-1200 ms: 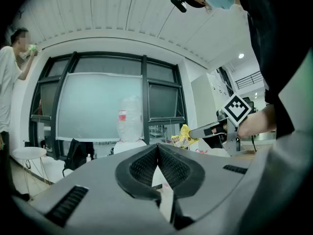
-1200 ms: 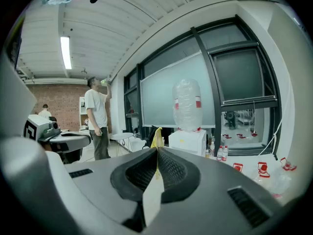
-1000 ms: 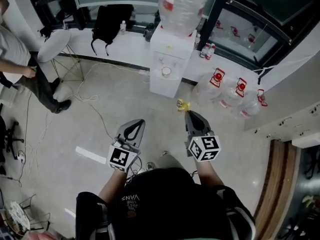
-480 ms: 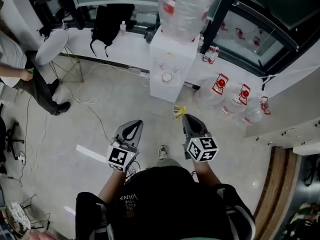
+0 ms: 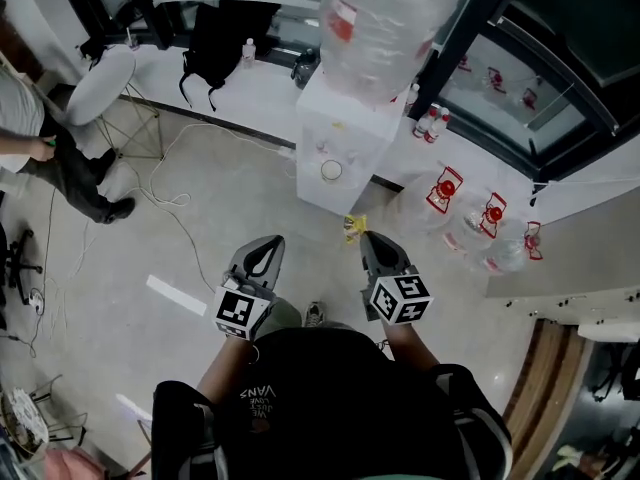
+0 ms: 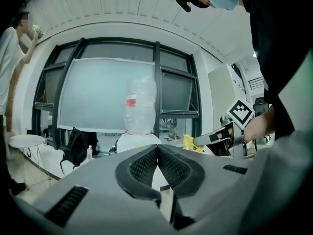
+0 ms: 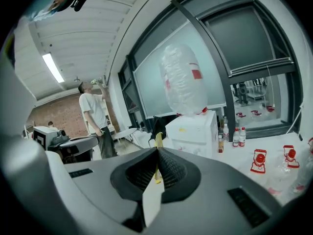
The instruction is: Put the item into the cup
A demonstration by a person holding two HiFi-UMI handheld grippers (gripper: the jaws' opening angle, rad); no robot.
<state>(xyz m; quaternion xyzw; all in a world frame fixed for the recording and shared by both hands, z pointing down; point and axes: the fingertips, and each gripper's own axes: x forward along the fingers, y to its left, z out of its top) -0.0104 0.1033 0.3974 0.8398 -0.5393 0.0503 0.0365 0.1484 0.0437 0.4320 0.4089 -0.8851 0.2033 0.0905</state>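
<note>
A person stands on the floor facing a water dispenser [image 5: 340,133], a gripper in each hand, the job only partly done. The right gripper [image 5: 366,238] has its jaws clamped on the item [image 5: 353,226] – a small, crumpled yellow piece that pokes up between the pads in the right gripper view [image 7: 157,142] – and holds it in the air, near the dispenser's front but short of it. The left gripper [image 5: 272,244] is pressed closed on nothing, its pads meeting with no gap in the left gripper view [image 6: 157,148], and hangs level with its partner.

The cup [image 5: 331,170] sits on the dispenser's front shelf, mouth up and, by the look of it, with no item inside. What remains, on this evidence – bringing the yellow piece over the cup's rim and letting it go.

By count: one cup, one yellow item and two grippers. One large bottle [image 5: 385,18] stands upturned on the dispenser's top. Three spare jugs [image 5: 485,218] with red labels lie off the dispenser's right side, and two small bottles [image 5: 432,123] stand at its right rear corner. One bystander [image 5: 40,148] is at the floor's left edge.
</note>
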